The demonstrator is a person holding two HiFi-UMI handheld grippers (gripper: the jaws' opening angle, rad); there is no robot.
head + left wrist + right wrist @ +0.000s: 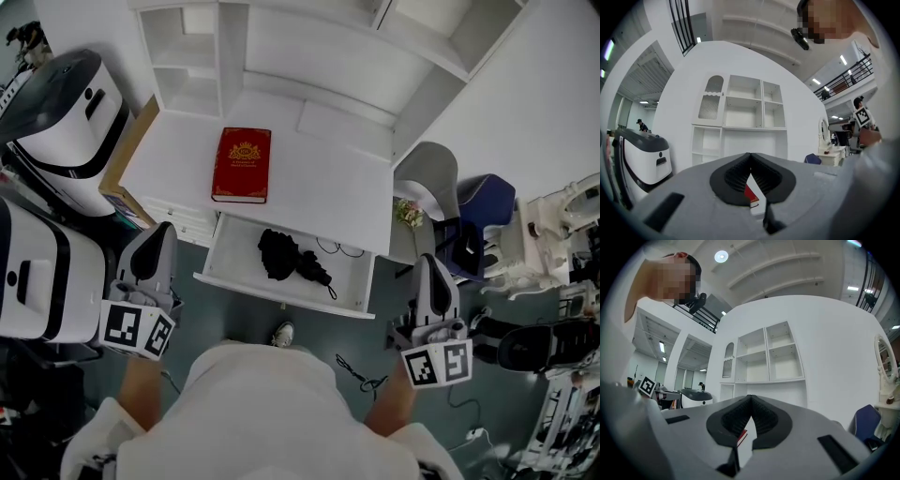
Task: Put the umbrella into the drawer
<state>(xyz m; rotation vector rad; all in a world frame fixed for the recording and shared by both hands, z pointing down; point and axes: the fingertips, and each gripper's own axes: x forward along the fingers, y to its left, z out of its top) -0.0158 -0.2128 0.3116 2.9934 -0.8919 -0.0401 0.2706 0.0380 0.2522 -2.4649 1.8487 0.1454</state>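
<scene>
The black folded fabric umbrella [292, 258] is lying inside the open white drawer [281, 298] below the white counter [323, 192]. The left tool [157, 232] and right tool [428, 259] are hovering well apart from it — both pinched fully together, gripping nothing. Pushing the drawer shut is probably risking a snag on the umbrella's loose strap — one umbrella, one drawer, one red hardback book [243, 164], two tools.

Black umbrella [292, 258] in a white drawer [231, 260], red gold-crested book [242, 165] on the white desk [323, 183].
</scene>
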